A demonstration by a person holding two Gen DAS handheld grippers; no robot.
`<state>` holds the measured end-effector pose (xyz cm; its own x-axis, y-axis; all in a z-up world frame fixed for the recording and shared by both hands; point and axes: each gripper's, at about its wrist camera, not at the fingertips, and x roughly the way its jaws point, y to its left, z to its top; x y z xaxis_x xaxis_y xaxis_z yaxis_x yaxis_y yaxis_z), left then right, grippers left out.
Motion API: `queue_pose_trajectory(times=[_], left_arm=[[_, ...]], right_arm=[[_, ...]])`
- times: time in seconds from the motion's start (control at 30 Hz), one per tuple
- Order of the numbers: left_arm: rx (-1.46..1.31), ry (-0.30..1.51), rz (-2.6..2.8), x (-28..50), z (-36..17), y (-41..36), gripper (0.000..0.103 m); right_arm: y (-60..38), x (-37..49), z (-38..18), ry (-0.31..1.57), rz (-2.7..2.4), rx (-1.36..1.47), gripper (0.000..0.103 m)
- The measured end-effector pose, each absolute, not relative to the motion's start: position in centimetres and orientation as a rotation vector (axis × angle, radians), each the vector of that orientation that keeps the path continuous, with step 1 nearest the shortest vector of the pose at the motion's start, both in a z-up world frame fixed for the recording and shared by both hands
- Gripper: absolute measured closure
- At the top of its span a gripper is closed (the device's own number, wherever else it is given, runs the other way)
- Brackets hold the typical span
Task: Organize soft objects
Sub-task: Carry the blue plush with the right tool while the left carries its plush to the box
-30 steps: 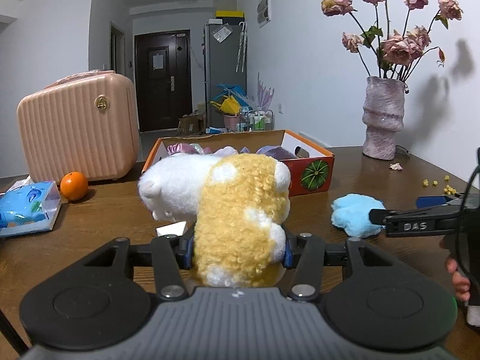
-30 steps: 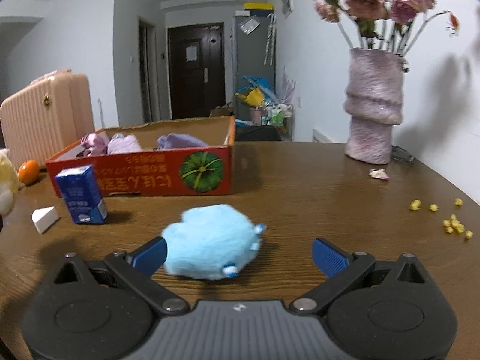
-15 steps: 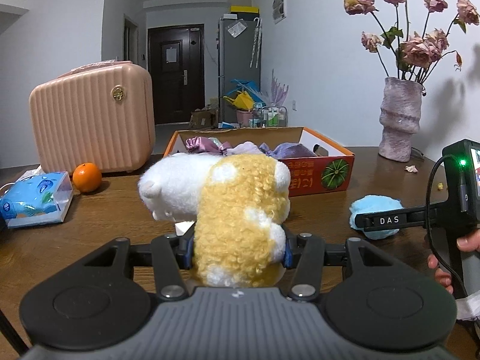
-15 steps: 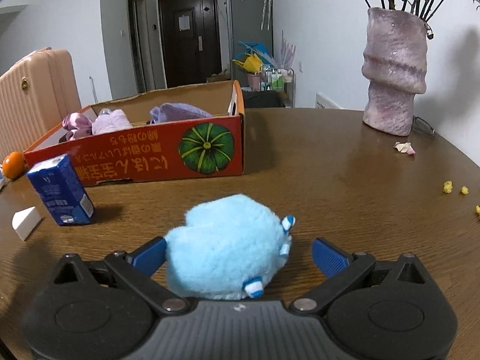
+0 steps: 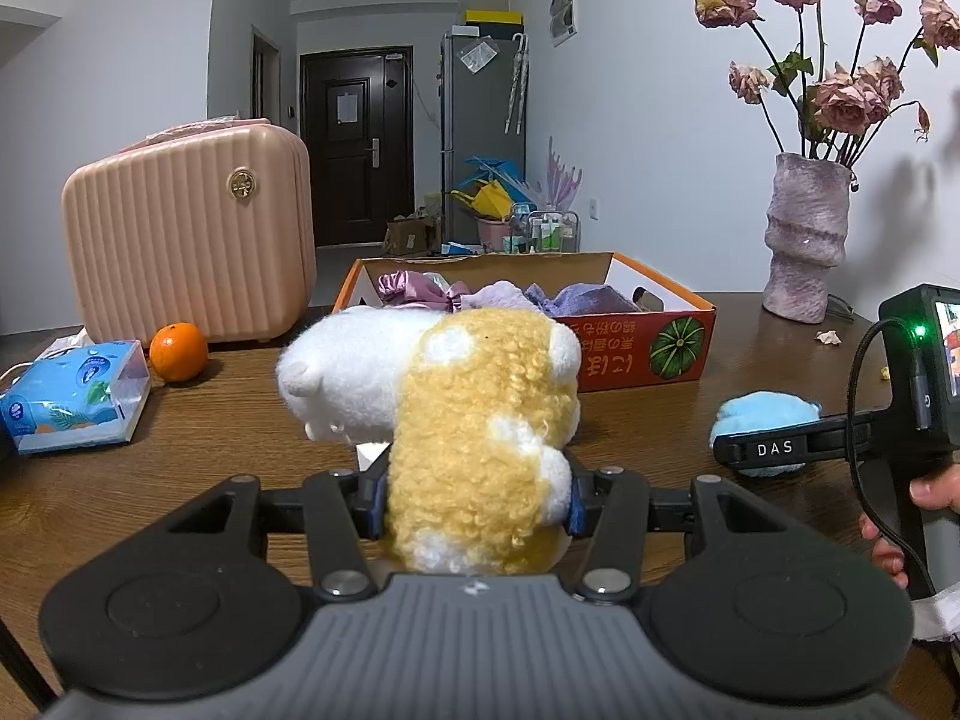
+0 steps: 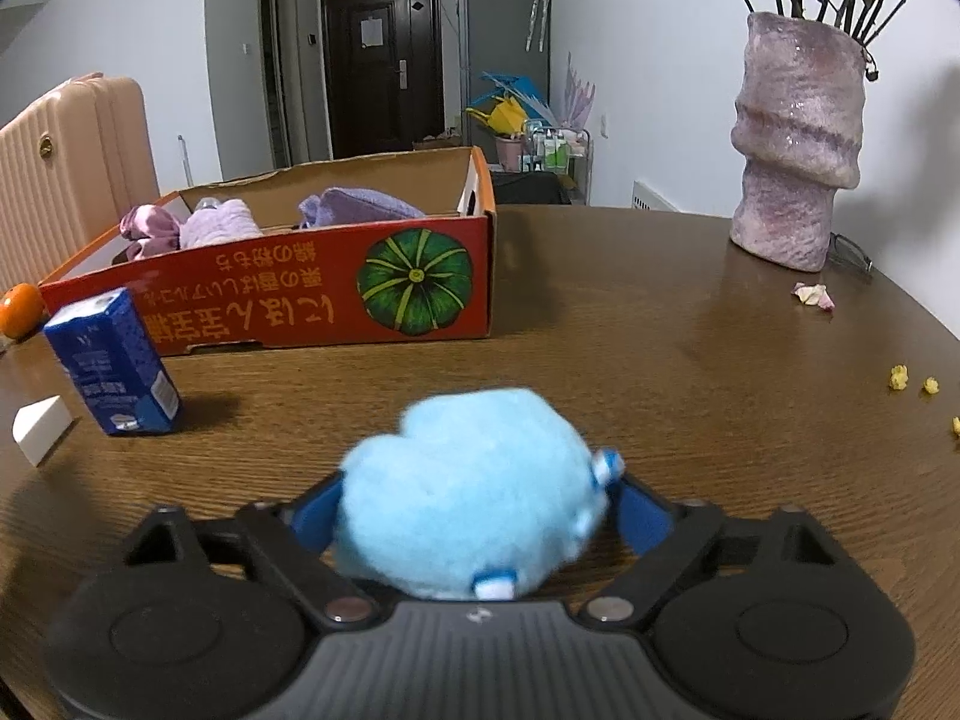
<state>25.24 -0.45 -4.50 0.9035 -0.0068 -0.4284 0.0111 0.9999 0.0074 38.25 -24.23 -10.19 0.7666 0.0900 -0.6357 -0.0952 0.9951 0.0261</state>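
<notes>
Dark wood grain runs across the round table, which stands in a white-walled room with a dark door at the far end. Toward the table's far edge sits an open red cardboard box holding purple and pink soft items; a pink ribbed case and an orange lie by the far left edge, a tissue pack at the left edge, and a mauve vase of dried roses near the far right edge. In front of the box stand a small blue carton and a white wedge. The left gripper pinches a yellow-and-white plush toy firmly between its blue pads, lifted above the near part of the table. The right gripper is closing around a blue plush toy resting on the table near the near edge; its pads seem to touch the fur, though blur hides how hard they press.
</notes>
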Motion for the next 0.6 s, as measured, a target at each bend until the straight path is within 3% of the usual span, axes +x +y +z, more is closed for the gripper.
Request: queue_pose_trajectory(times=[0.17, 0.6], left_arm=[[0.01, 0.443, -0.01, 25.3, -4.5, -0.5, 0.052], [0.003, 0.435, 0.005, 25.2, -4.2, 0.1, 0.052]], right_arm=[[-24.1, 37.9, -10.0, 0.676, 0.101, -0.017, 0.025], [-24.5, 34.2, -7.3, 0.483, 0.096, -0.008, 0.026]])
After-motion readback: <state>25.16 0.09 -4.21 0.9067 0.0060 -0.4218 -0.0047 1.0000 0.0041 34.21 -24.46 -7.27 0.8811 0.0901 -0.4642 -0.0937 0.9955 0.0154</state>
